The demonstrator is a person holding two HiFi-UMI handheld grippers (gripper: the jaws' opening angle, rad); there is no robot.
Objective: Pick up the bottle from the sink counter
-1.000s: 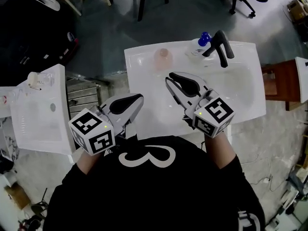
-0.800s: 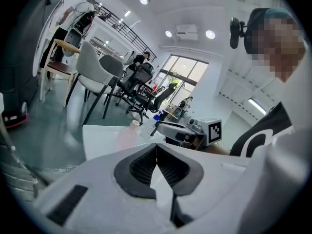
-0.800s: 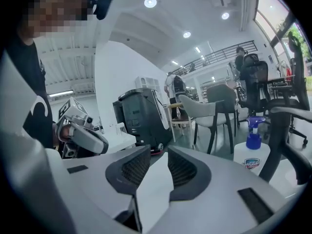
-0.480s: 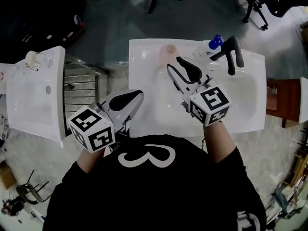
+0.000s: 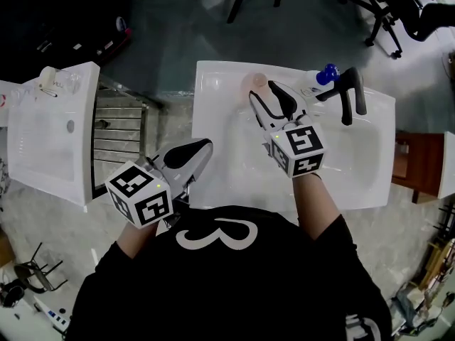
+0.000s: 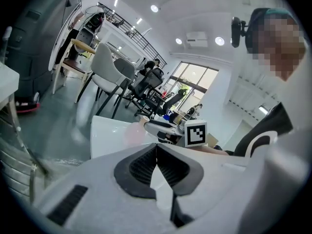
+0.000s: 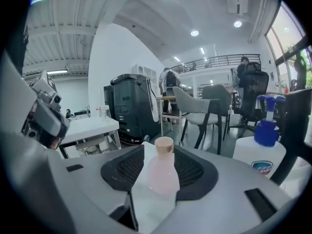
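Right claw (image 5: 264,91) was open wide, jaws had just been opening. Pink bottle (image 7: 161,174) with tan cap stood upright in the gap at the pad tips, and the pads were not pressing on it. The bottle was at the far edge of the white sink counter (image 5: 213,126), left of the blue-topped spray bottle (image 5: 319,78) and the black faucet (image 5: 350,91). Left claw (image 6: 156,147) was closed, tips together, nothing in it, at the counter's near-left corner, well apart from the bottle.
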